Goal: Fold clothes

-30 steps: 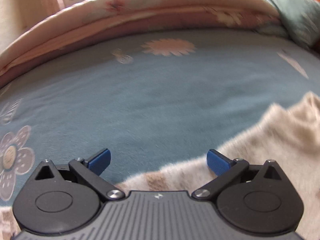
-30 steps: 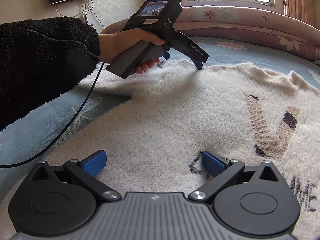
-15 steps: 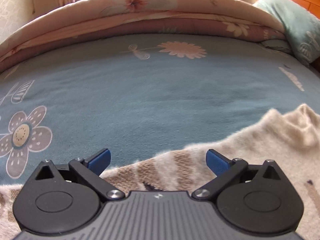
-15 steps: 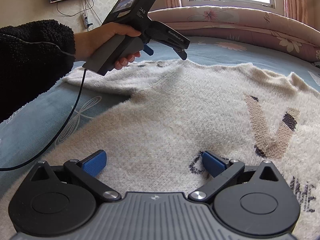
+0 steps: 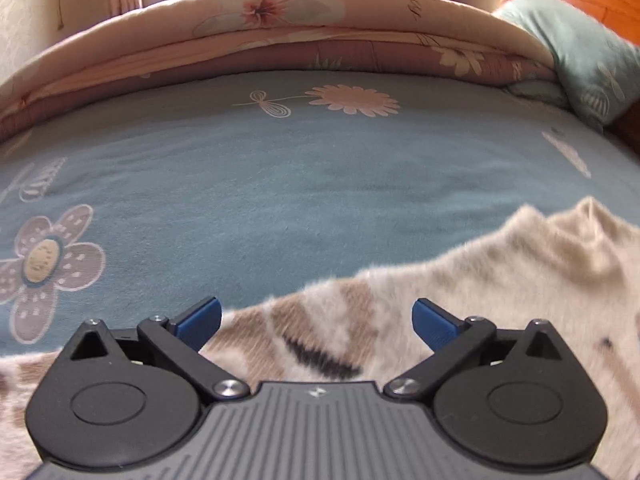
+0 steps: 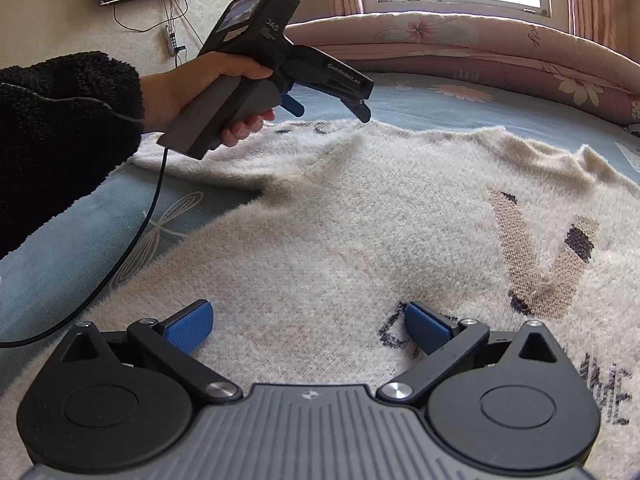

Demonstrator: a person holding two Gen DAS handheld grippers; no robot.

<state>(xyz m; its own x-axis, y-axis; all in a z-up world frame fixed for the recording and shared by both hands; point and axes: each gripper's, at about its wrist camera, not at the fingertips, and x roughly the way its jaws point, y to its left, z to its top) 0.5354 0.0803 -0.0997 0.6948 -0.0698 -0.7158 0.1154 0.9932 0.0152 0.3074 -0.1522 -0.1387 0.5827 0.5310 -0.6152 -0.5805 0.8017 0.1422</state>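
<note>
Cream fuzzy sweater flat on bed; L gripper & R gripper fingers apart

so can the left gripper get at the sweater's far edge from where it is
Probably yes. The left gripper is open and hangs just above the sweater, whose fuzzy far edge lies flat on the blue bedsheet; nothing lies between.

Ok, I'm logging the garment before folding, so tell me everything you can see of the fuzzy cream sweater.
The fuzzy cream knitted sweater lies spread flat, unfolded, on the blue flower-printed bedsheet. It carries tan stripes with dark marks and dark lettering near the right claw. One sleeve stretches under the left claw. Both claws are open above it, gripping nothing.
</note>
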